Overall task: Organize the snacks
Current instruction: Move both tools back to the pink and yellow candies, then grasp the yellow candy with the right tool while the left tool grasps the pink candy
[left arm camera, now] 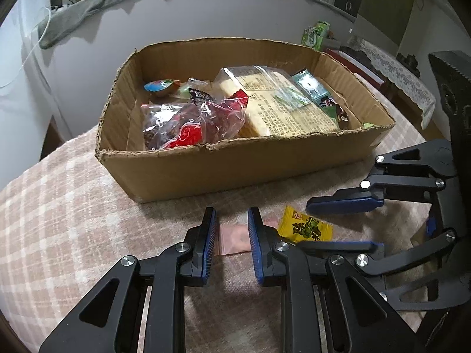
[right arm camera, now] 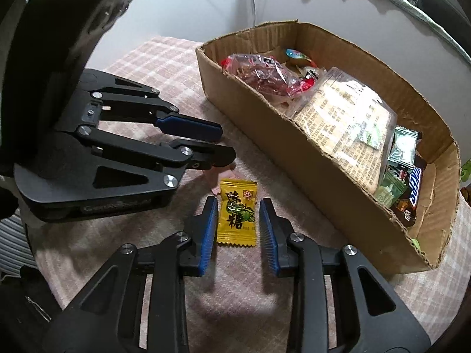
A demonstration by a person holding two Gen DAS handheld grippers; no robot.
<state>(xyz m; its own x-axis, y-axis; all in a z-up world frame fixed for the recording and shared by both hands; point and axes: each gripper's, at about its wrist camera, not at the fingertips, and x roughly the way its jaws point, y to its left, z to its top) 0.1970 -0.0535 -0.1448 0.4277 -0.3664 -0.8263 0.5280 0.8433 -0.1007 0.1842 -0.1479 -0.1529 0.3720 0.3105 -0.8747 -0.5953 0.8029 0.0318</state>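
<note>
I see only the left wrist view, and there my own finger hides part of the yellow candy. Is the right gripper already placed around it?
Observer: Yes. The yellow candy lies flat between the fingers of the right gripper, which are open, one on each side.
Operator: What fills the box end nearest to it?
Observer: A Snickers bar stands against that end wall of the cardboard box.

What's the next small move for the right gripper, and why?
Probably close the right gripper on the yellow candy. The packet lies flat on the blanket between its open fingers, outside the cardboard box that holds the other snacks. The left gripper is open around a pink packet.
</note>
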